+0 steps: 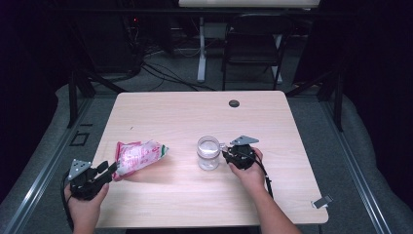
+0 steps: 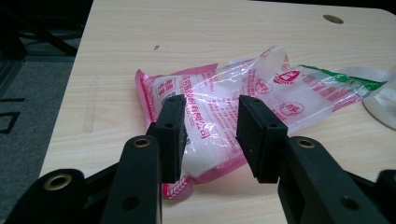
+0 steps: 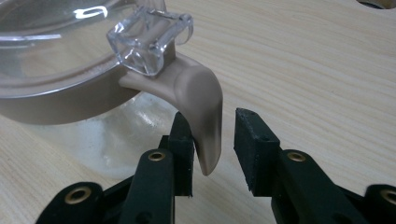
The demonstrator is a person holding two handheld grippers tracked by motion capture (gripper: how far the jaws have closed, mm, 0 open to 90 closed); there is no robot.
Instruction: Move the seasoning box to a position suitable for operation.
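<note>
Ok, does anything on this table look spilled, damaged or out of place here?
Nothing stands out. The crinkled pink-and-clear plastic bag lies flat on the light wooden table with nothing spilled around it, and the clear glass jar with a beige handle stands upright. Its handle looks intact.

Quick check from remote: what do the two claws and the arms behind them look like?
Both the left claw and the right claw are matte black, each topped by a grey three-cornered plate, with blocky ribbed pads and brass-ringed holes. A black cable trails from each. The forearms are bare, no sleeves.

Dark room, folding chair (image 1: 253, 41), grey floor (image 1: 170, 80)
</note>
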